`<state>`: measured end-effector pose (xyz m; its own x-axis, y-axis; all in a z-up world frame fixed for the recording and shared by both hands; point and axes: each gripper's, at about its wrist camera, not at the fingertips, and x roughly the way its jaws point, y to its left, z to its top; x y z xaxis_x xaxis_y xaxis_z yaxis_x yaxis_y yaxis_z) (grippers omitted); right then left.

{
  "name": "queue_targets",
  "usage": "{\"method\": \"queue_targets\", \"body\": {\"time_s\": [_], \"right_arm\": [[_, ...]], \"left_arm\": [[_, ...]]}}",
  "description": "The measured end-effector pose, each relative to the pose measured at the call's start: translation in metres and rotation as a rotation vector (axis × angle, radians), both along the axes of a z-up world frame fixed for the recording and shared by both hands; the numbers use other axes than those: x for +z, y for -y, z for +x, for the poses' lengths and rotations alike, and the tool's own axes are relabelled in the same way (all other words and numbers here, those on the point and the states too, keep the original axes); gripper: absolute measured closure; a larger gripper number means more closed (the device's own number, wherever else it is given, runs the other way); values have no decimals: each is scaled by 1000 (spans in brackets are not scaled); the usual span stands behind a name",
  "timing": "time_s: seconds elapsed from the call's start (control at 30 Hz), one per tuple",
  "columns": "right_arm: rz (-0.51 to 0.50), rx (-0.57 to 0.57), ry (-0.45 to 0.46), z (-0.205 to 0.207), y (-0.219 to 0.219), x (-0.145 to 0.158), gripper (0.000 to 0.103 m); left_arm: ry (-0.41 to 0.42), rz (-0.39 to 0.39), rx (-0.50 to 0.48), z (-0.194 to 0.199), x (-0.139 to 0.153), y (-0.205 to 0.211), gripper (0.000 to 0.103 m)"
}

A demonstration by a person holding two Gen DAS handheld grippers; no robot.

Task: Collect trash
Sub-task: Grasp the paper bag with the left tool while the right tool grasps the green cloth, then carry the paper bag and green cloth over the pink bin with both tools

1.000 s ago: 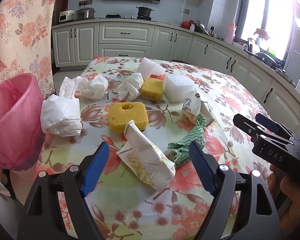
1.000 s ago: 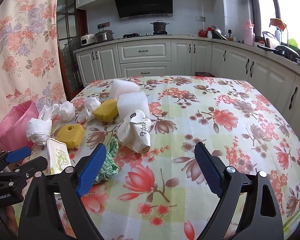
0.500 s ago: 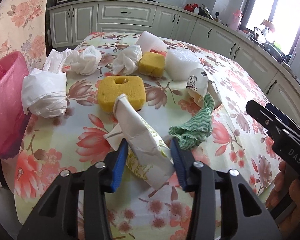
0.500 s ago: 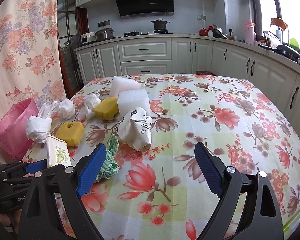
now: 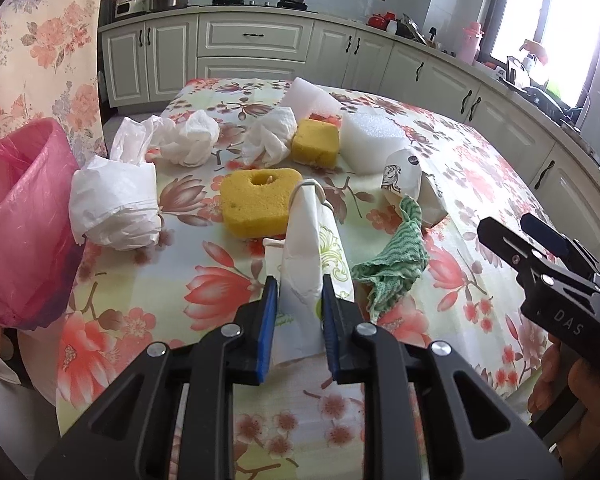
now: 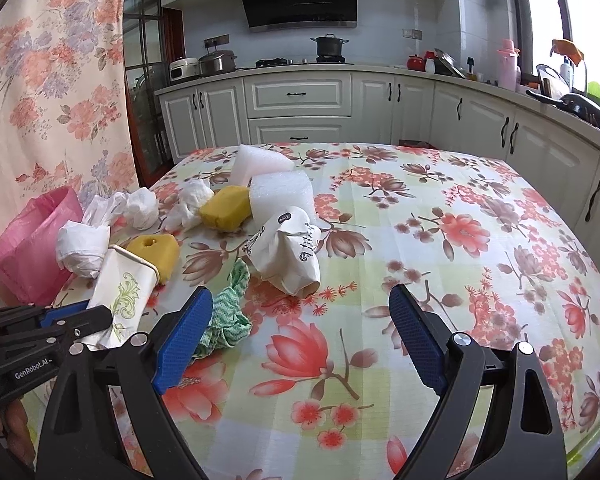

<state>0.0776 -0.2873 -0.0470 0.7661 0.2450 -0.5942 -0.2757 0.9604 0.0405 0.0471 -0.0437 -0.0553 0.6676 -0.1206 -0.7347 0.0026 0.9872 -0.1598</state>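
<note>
Left claw (image 5: 299, 316) closing on paper bag (image 5: 302, 256)

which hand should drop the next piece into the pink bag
Left. The left gripper, jaws closing, already pinches the white paper bag, nearer the pink bag. The right gripper is open, empty.

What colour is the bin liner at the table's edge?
Pink, see-through plastic liner; it shows best in the left wrist view.
</note>
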Motion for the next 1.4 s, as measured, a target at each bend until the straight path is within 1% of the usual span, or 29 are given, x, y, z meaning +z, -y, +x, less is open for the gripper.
{"method": "queue_targets", "body": {"time_s": [0.2, 0.5, 0.7, 0.8, 0.87, 1.1, 1.2, 1.33, 1.4], "right_arm": [[-4, 20, -22, 1, -9, -5, 19], [-14, 71, -59, 4, -36, -13, 19], [-21, 101, -105, 12, -54, -20, 20], [-28, 118, -139, 18, -63, -25, 26], [-43, 129, -161, 22, -70, -29, 33], [-98, 144, -226, 30, -84, -45, 46], [-129, 147, -225, 29, -87, -47, 51], [-131, 163, -216, 27, -89, -45, 63], [-126, 170, -210, 25, -88, -43, 66]], "left_arm": [[26, 11, 28, -4, 10, -13, 82], [58, 22, 65, -9, 20, -31, 82], [80, 24, 100, -14, 26, -48, 82], [84, 14, 111, -16, 26, -56, 82], [85, 7, 116, -17, 25, -59, 82], [91, -17, 130, -19, 24, -70, 82], [96, -27, 135, -20, 24, -73, 82], [103, -31, 138, -22, 26, -77, 82], [109, -31, 141, -24, 27, -78, 82]]}}
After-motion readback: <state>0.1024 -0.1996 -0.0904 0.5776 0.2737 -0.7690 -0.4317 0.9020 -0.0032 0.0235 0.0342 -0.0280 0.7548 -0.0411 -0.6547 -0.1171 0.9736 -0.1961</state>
